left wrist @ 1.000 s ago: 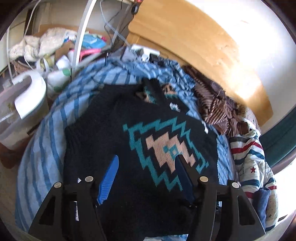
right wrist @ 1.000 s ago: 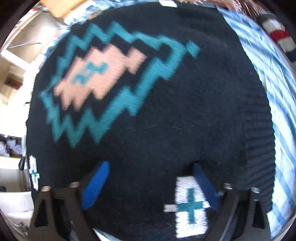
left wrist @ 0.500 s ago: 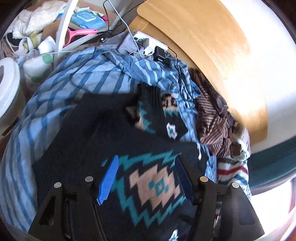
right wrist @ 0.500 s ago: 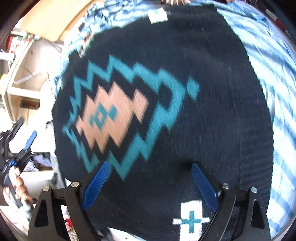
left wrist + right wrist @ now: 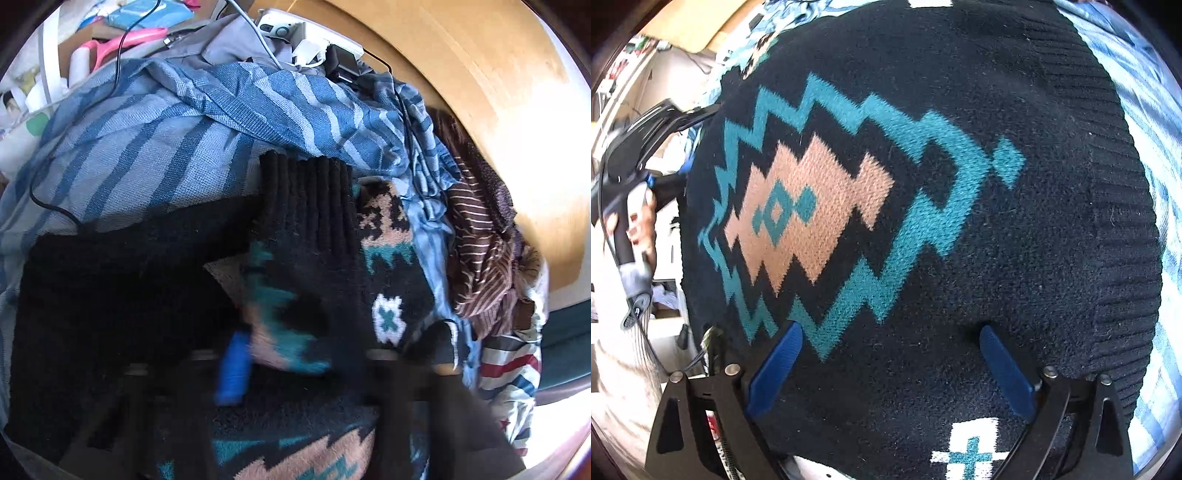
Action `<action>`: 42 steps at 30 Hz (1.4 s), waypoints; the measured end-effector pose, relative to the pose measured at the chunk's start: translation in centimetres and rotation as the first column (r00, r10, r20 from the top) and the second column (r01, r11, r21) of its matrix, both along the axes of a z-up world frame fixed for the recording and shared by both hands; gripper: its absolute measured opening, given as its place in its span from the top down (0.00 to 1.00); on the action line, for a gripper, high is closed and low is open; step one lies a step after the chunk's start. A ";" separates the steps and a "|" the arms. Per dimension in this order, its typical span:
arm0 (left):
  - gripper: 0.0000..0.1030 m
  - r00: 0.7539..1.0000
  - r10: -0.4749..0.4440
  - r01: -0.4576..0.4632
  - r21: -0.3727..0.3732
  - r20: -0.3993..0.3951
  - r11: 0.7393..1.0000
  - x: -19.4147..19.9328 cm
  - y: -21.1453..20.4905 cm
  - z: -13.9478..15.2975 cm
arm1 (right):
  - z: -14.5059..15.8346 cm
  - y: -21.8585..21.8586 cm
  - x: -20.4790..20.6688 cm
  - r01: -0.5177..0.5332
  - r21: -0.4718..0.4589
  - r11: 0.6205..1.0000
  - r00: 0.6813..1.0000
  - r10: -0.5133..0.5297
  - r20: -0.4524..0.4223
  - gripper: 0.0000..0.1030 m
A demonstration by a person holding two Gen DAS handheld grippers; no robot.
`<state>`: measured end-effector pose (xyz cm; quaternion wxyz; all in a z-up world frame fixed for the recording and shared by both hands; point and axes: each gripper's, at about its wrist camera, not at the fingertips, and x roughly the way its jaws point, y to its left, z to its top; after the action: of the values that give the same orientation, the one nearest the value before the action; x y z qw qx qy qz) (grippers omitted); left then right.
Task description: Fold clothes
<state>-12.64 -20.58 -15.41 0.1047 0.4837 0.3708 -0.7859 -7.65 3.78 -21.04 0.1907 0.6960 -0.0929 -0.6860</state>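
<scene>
A black knit sweater with a teal and peach zigzag motif lies flat on the bed and fills the right wrist view. My right gripper hovers just above its lower part, open, with nothing between its blue fingers. In the left wrist view the sweater shows a sleeve with a ribbed cuff folded across the body. My left gripper is motion-blurred but its fingers stand apart, low over that sleeve. The right wrist view also catches the left gripper at the far left, held by a hand.
A blue striped blanket lies under the sweater. A brown striped garment and a red, white and blue striped one are piled at the right. A power strip with cables sits by the wooden headboard.
My left gripper has moved forward over the sweater, from the chest motif up to the folded sleeve. The right gripper has drawn back a little and stays open.
</scene>
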 end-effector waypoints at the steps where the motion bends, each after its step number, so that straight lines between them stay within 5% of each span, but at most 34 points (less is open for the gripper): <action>1: 0.91 0.999 0.000 0.002 0.033 -0.046 0.999 0.5 -0.1 0.7 | 0.0 -0.4 0.1 -0.019 0.018 1.000 1.000 0.019 -0.005 0.03; 3: 0.91 0.988 0.003 0.011 0.093 -0.154 0.996 1.6 -0.3 2.7 | 0.0 -0.9 0.2 -0.046 0.041 0.998 0.999 0.046 -0.007 0.03; 7: 0.91 0.939 -0.037 0.058 0.050 -0.343 0.997 4.4 -0.4 9.5 | 0.0 -0.6 0.3 -0.019 0.023 1.000 1.000 0.018 0.007 0.03; 12: 0.91 0.803 -0.089 0.125 0.020 -0.589 0.992 10.3 0.3 19.0 | 0.2 -0.2 1.6 -0.002 -0.007 1.000 1.000 0.002 0.030 0.03; 14: 0.91 0.763 -0.129 0.150 -0.020 -0.634 0.989 13.2 1.2 21.3 | 0.1 -0.1 2.5 -0.002 -0.019 1.000 0.999 0.003 0.047 0.03; 16: 0.91 0.752 -0.159 0.160 -0.057 -0.640 0.985 15.8 2.3 22.5 | -0.2 0.3 3.4 0.010 -0.037 0.999 0.998 -0.007 0.070 0.03; 19: 0.91 0.757 -0.168 0.153 -0.079 -0.632 0.985 19.9 3.7 22.4 | -0.5 0.9 4.7 0.026 -0.047 0.999 0.996 -0.021 0.087 0.03; 23: 0.91 0.791 -0.044 0.056 0.001 -0.611 0.998 27.0 3.3 19.3 | -0.7 1.2 6.1 0.028 -0.038 0.999 0.996 -0.024 0.091 0.03; 26: 0.91 0.839 0.052 -0.021 0.064 -0.542 0.998 31.3 2.0 15.5 | -0.4 1.2 6.8 0.024 -0.044 0.999 0.996 -0.020 0.092 0.05; 30: 0.91 0.953 0.109 -0.069 0.149 -0.283 0.986 33.1 1.8 8.7 | -0.6 0.2 7.6 0.007 -0.037 0.999 0.996 -0.003 0.093 0.05; 33: 0.90 0.989 0.132 -0.117 0.202 -0.062 0.972 34.3 1.7 3.4 | 0.3 -0.4 7.4 0.011 -0.031 0.999 0.996 -0.008 0.090 0.07; 37: 0.75 0.984 0.107 -0.146 0.297 0.144 0.944 34.4 3.1 -2.0 | 1.2 -0.9 7.1 0.010 -0.057 0.998 0.997 -0.006 0.076 0.07; 39: 0.61 0.987 0.117 -0.149 0.324 0.114 0.934 34.7 3.2 -1.5 | 1.6 -1.2 6.8 0.000 -0.060 0.998 0.998 0.004 0.063 0.07; 41: 0.31 0.993 0.100 -0.115 0.352 0.062 0.929 34.6 3.2 0.0 | 2.1 -1.5 6.3 -0.013 -0.068 0.998 0.999 0.016 0.048 0.07; 42: 0.30 0.995 0.091 -0.098 0.365 0.036 0.926 34.6 3.2 0.7 | 2.4 -1.8 5.8 -0.018 -0.076 0.997 0.999 0.021 0.039 0.07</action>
<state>21.96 -17.39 -14.71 0.0539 0.4836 0.5328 -0.6923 -1.80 2.01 -18.61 0.2214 0.7027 -0.1157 -0.6662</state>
